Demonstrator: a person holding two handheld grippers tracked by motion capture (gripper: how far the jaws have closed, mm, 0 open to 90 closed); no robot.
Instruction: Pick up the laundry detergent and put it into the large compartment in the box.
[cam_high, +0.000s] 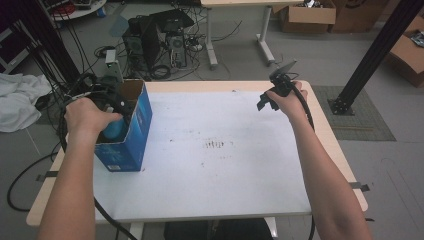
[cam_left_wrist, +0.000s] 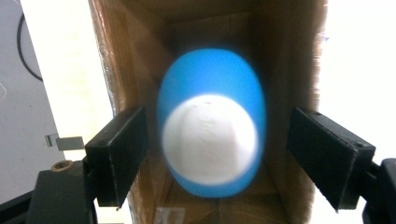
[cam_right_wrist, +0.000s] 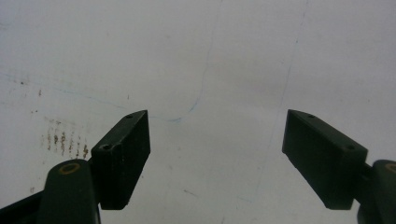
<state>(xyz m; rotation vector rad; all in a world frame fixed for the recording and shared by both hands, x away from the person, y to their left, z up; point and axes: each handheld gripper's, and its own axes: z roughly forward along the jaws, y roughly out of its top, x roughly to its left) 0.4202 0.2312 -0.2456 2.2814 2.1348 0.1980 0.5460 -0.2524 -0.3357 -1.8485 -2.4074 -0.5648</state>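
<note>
Left gripper (cam_left_wrist: 215, 154) pointed down, jaws apart, pads clear of contact. Left hand (cam_high: 90, 117) wrapped round its body, forearm entering from below. Right gripper (cam_right_wrist: 217, 158) wide open, tilted down; right hand (cam_high: 286, 100) at far right.

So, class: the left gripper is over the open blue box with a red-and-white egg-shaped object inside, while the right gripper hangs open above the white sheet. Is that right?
Not quite. The egg-shaped object inside the blue box is blue and white, not red and white, as the left gripper view shows. The rest holds: the left gripper is over the open box, and the right gripper hangs open above the white sheet.
</note>
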